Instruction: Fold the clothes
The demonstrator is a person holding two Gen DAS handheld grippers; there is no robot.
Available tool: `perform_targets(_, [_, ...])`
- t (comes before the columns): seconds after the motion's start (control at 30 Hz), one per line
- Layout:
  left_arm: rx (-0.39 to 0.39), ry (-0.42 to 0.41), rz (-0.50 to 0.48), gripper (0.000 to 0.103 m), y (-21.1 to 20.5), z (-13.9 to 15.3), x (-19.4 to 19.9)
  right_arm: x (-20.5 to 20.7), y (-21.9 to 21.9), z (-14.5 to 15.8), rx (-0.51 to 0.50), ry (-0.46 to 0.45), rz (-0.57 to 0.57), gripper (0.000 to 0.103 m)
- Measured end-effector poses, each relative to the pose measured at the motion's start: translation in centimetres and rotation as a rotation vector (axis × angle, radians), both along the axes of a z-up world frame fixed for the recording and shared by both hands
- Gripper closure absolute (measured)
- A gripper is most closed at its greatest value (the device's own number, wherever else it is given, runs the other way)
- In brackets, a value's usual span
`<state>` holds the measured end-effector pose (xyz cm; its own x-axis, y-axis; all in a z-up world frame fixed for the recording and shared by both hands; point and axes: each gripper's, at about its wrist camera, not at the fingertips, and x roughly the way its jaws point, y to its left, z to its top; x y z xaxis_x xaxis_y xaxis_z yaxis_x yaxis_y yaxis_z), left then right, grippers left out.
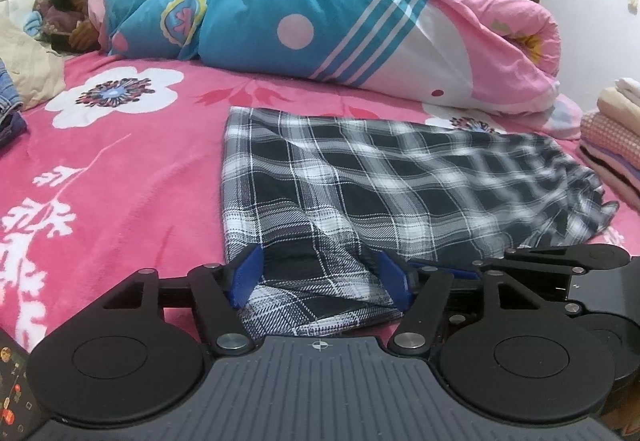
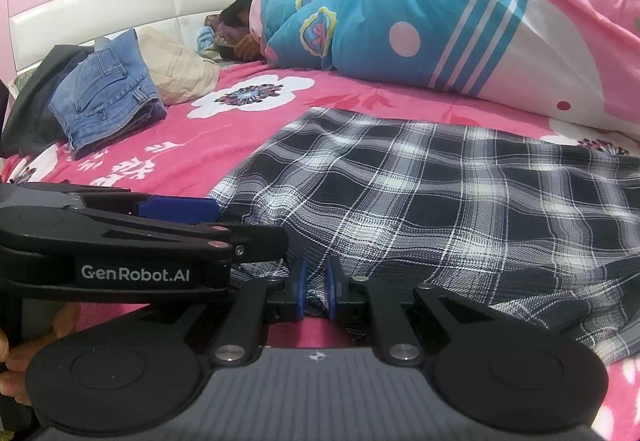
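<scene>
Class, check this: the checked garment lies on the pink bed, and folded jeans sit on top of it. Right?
Not quite. The folded jeans sit apart from the checked garment, on the pink bed near the headboard, as the right wrist view shows. The rest is right.

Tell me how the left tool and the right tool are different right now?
The left tool stands open, its blue pads apart with the checked cloth lying loose between them. The right tool is shut on that cloth, pads pinching a fold. The left one sits at the cloth's near corner; the right one grips further along the near edge. Both are black with blue pads and point down at the pink bed.
</scene>
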<state>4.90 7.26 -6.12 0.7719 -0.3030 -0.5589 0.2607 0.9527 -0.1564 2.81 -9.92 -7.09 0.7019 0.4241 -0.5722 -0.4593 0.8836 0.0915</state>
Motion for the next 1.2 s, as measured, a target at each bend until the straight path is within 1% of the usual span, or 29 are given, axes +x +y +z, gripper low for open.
perform_targets(0.47, [0.02, 0.014, 0.019, 0.035, -0.4, 0.2, 0.0, 0.0, -0.4, 0.0, 0.03, 0.007, -0.002, 0.092])
perform_targets(0.63, [-0.019, -0.031, 0.036, 0.033, 0.1, 1.1, -0.5, 0.0, -0.5, 0.0, 0.044, 0.012, -0.004, 0.092])
perform_targets(0.73, [-0.028, -0.059, 0.053, 0.032, 0.3, 1.5, -0.3, 0.1, -0.7, 0.0, 0.053, 0.014, -0.003, 0.092])
perform_targets(0.87, [-0.049, -0.072, 0.051, 0.031, 0.2, 1.8, 0.1, 0.1, -0.8, -0.1, 0.064, 0.018, -0.002, 0.092])
perform_targets(0.97, [-0.067, -0.07, 0.053, 0.031, 0.5, 1.7, 0.3, -0.2, -0.8, 0.5, 0.064, 0.013, -0.012, 0.092])
perform_targets(1.0, [-0.072, -0.068, 0.056, 0.031, 0.6, 1.7, 0.4, -0.5, -0.9, 0.9, 0.065, 0.008, -0.017, 0.089])
perform_targets(1.03, [-0.075, -0.071, 0.058, 0.031, 0.8, 1.6, 0.3, -1.1, -1.2, 1.4, 0.081, -0.001, -0.014, 0.08])
perform_targets(1.07, [-0.077, -0.074, 0.059, 0.031, 1.1, 1.6, 0.2, -1.8, -1.7, 2.0, 0.101, -0.012, -0.008, 0.076])
perform_targets(1.13, [-0.078, -0.076, 0.062, 0.031, 1.5, 1.5, 0.1, -3.8, -3.2, 3.3, 0.139, -0.052, 0.022, 0.073])
perform_targets(1.2, [-0.08, -0.074, 0.058, 0.031, 2.1, 1.3, -0.1, -5.6, -4.6, 4.2, 0.122, -0.078, 0.043, 0.073])
